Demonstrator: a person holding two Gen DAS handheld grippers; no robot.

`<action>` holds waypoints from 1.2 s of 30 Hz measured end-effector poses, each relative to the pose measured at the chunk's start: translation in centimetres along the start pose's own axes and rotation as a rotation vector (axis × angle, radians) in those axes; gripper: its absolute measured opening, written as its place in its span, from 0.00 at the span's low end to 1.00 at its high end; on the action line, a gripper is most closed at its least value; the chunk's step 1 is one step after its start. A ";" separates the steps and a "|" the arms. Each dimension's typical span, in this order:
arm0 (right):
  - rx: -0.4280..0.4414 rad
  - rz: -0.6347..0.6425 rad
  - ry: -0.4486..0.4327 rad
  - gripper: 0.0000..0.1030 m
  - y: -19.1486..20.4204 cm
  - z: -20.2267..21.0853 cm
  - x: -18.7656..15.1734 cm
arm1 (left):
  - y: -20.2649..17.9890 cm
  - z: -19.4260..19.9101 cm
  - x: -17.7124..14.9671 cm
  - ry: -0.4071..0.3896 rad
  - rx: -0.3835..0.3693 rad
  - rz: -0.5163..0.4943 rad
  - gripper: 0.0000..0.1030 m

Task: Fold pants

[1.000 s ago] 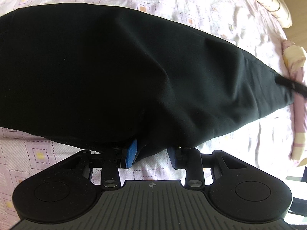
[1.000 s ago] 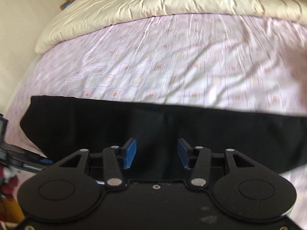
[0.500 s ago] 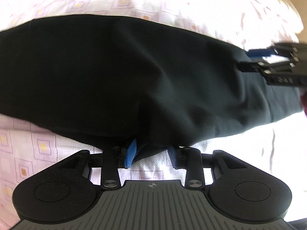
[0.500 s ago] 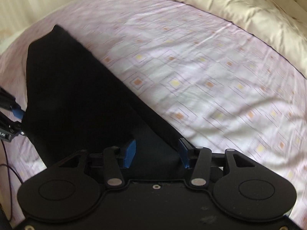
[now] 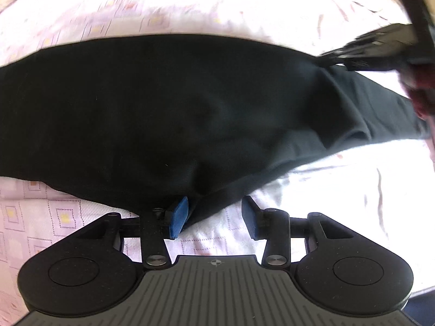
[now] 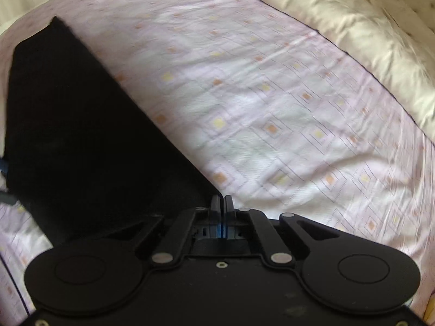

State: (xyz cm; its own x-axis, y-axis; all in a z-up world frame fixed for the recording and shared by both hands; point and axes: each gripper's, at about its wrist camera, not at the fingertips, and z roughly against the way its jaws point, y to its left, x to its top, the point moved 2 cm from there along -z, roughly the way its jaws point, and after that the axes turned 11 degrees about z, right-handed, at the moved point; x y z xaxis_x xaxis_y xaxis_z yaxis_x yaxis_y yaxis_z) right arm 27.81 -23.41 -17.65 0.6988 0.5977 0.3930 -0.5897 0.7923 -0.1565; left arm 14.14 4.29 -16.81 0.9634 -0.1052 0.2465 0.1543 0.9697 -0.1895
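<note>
We see the pants [image 5: 168, 114] lying as one long band on the bed [image 6: 272, 103], unfolded crosswise. Our right tool [image 6: 221, 203] has just snapped together at their edge; our left tool [image 5: 214, 214], widening, stands apart around a fold.

— Any writing, label or number you can make out in either wrist view?

— No, nothing legible. The only mark is a small round crosshair sign moulded at the top centre of the ribbed grey housing [image 5: 216, 293], low in the left wrist view; it is a symbol, not letters.

— What about the black gripper [image 5: 380, 46] blurred at the upper right of that frame?

— Too smeared; whether it bears any print I cannot tell.

— And the right wrist view?

— The black housing [image 6: 221, 290] along the bottom shows screws and round discs but no text. The bed sheet [image 6: 272, 108] carries only a printed pattern of squares, no words.
</note>
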 end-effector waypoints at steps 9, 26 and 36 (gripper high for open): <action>0.008 -0.111 -0.027 0.11 -1.4 -0.6 -0.3 | 0.1 3.0 1.2 -0.126 -0.086 0.110 0.40; -0.053 -0.552 -0.097 0.31 -3.5 10.6 -15.4 | -8.6 0.3 3.8 -0.070 0.018 -0.087 0.40; -0.046 -0.563 -0.063 0.39 -4.0 10.5 -19.9 | -15.9 -5.2 4.3 0.063 0.032 -0.259 0.41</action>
State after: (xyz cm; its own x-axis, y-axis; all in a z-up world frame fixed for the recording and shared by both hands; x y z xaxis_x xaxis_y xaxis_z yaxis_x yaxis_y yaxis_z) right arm 12.05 -39.74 -15.32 0.8739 0.0742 0.4805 -0.1138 0.9920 0.0538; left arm 17.00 -12.75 -17.70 0.9046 -0.3635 0.2228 0.3917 0.9149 -0.0978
